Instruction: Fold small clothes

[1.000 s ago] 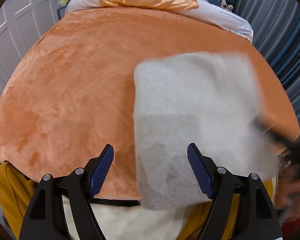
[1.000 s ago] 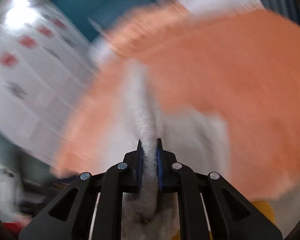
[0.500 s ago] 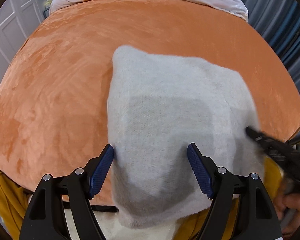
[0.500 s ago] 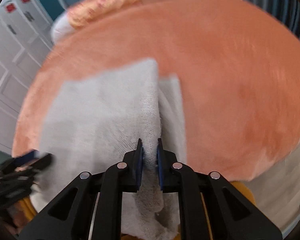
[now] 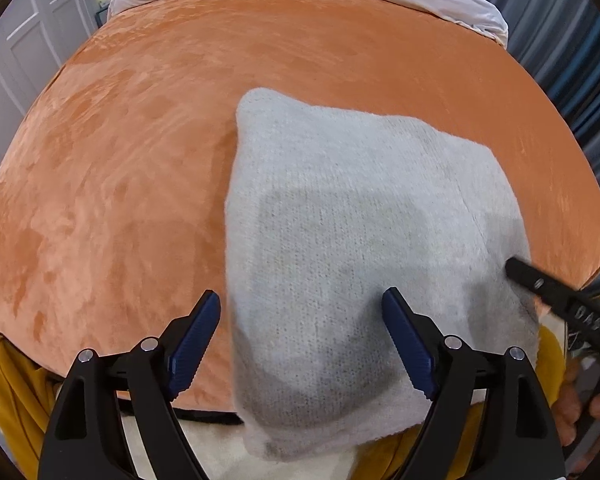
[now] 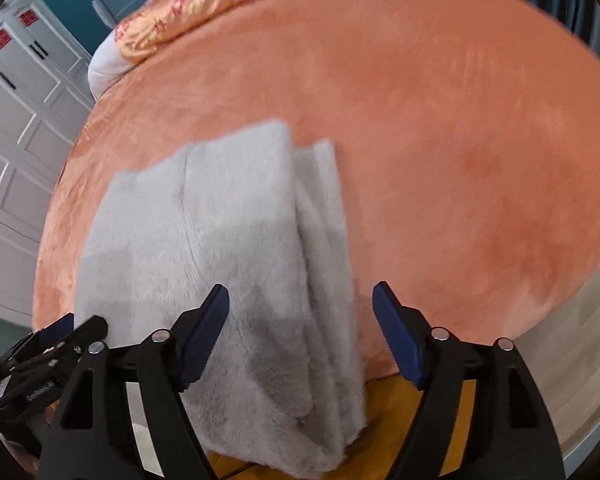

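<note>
Left wrist view: a folded, pale grey knitted garment (image 5: 364, 256) lies on a bed covered by an orange plush blanket (image 5: 140, 168), occupying the centre and lower right of the frame; its near edge hangs over the blanket's front border. The left gripper (image 5: 302, 344), black with blue ribbed pads, stands at the bottom of the frame with its jaws spread wide and released. The left pad (image 5: 196, 344) is over the blanket just beside the garment's left edge; the right pad (image 5: 408, 348) is over the knit. Its jaws have just been opening, and only the garment's left margin lies between them, ungripped. At the right edge, one black finger of the right gripper (image 5: 540, 284) reaches the garment's right side, with part of a hand (image 5: 580, 404) below it.

Right wrist view: the right gripper (image 6: 300, 340) is also released; its jaws have just been opening, and the garment's layered right fold (image 6: 320, 280) lies between the parted pads without being pressed. The left gripper (image 6: 56, 340) appears at the lower left. A gold floral satin cushion (image 6: 196, 8) rests on a white pillow (image 6: 104, 68) at the upper left, beside white panelled cupboard doors (image 6: 16, 128).
</note>
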{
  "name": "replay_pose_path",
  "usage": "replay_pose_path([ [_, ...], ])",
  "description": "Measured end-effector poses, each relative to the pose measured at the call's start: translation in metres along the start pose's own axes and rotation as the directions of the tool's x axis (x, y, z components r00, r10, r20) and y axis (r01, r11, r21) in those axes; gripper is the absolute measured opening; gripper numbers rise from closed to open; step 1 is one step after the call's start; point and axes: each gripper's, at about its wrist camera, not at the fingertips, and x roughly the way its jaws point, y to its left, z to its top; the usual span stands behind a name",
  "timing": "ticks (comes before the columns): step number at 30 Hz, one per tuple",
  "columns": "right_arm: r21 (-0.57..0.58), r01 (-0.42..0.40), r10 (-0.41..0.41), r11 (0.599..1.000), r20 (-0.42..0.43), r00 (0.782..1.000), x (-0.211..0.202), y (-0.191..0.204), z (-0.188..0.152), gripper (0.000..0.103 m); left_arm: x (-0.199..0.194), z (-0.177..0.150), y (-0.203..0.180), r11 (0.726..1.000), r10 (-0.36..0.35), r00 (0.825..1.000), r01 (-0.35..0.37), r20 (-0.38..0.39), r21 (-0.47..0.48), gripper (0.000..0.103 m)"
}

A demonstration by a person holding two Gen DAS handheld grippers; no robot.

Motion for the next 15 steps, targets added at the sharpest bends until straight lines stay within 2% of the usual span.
replay_pose_path([
  [3, 0.009, -0.021, 0.022, 1.0, -0.037, 0.999, 0.015, 0.001, -0.003, 0.078, -0.002, 0.004, 0.008, 1.0, -0.009, 1.0, 0.009, -0.001, -0.019, 0.081],
  [6, 0.012, -0.025, 0.026, 1.0, -0.037, 0.999, 0.022, -0.002, -0.005, 0.083, 0.0, 0.008, 0.018, 0.999, -0.008, 1.0, 0.007, -0.005, -0.046, 0.085],
  [9, 0.021, -0.047, 0.048, 0.999, -0.041, 0.998, 0.025, -0.006, -0.005, 0.085, 0.008, 0.012, 0.032, 0.995, -0.044, 0.999, 0.042, -0.022, -0.085, 0.086],
  [12, 0.038, -0.091, 0.093, 0.995, -0.047, 0.995, 0.029, -0.014, -0.004, 0.086, 0.02, 0.014, 0.047, 0.979, -0.147, 0.988, 0.14, -0.037, -0.149, 0.088],
  [15, 0.063, -0.13, 0.133, 0.989, -0.044, 0.99, 0.033, -0.023, -0.007, 0.089, 0.04, 0.016, 0.061, 0.936, -0.288, 0.956, 0.271, -0.046, -0.226, 0.089],
])
